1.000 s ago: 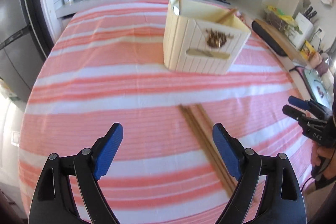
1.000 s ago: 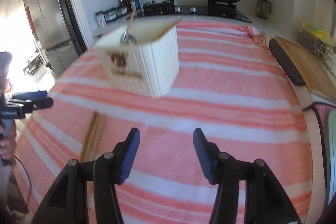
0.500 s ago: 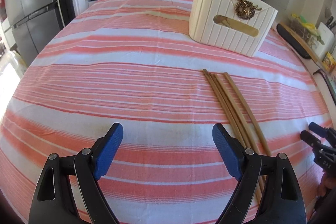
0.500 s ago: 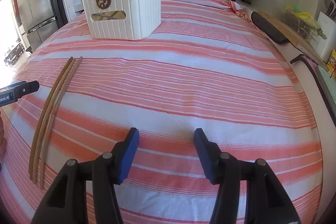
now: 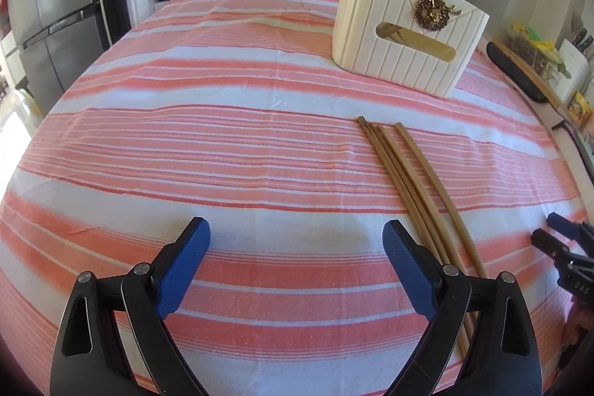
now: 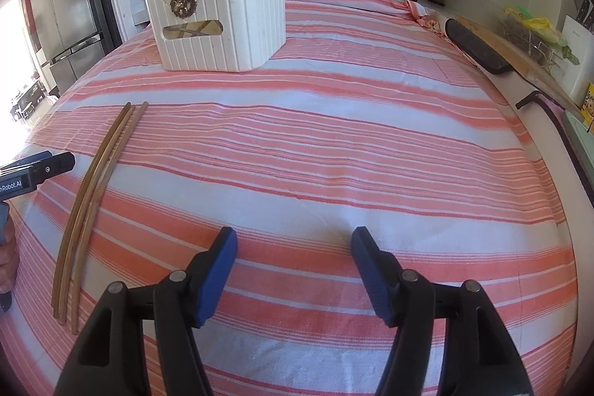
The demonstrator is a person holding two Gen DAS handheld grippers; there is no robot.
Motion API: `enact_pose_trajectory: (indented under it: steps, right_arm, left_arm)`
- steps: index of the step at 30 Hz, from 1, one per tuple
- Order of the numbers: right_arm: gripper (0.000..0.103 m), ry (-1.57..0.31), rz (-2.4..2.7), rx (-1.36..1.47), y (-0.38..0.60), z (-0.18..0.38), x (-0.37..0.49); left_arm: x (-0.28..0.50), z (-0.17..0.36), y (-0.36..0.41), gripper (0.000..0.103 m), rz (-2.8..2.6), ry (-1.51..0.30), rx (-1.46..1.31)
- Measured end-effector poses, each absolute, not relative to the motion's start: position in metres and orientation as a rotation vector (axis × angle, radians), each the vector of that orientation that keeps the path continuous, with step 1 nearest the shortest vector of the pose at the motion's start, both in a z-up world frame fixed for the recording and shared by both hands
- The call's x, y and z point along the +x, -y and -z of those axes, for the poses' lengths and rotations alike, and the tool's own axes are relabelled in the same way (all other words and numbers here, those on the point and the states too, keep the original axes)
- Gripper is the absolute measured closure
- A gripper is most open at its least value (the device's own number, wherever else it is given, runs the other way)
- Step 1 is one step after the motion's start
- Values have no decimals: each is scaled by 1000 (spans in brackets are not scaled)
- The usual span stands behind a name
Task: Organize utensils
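Both my tongs have dropped low over the striped tablecloth [image 5: 237, 143], left gripper [image 5: 296, 249] and right gripper [image 6: 294, 253] just opening wider, empty. Chopsticks [image 5: 412, 188] lie loose; the white utensil box [image 5: 404, 36] holds a few sticks.

My left gripper [image 5: 296, 240] tilts steeply downward, blue pads [image 5: 182, 266] spread wide with nothing between them; its jaws have just been opening. My right gripper [image 6: 293, 247] points down at much the same slant, jaws parted less widely and also just opening, gripping nothing. Each gripper shows at the edge of the other's view, side by side, a bit of my hand [image 6: 6, 266] behind the left one.
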State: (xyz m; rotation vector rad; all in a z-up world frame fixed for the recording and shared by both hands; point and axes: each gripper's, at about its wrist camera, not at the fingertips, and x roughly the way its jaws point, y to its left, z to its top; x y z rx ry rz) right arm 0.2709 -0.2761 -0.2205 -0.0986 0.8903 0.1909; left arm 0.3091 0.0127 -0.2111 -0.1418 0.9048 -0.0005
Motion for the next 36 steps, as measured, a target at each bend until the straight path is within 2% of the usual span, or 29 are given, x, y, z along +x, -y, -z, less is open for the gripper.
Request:
enact_pose_trajectory:
  steps: [22, 36]
  right_arm:
    - [37, -890, -191, -98, 277, 220, 271]
    - [37, -891, -192, -96, 277, 220, 271]
  left_arm:
    - [303, 208, -19, 6, -39, -880, -203]
    - [298, 201, 14, 6, 8, -905, -252]
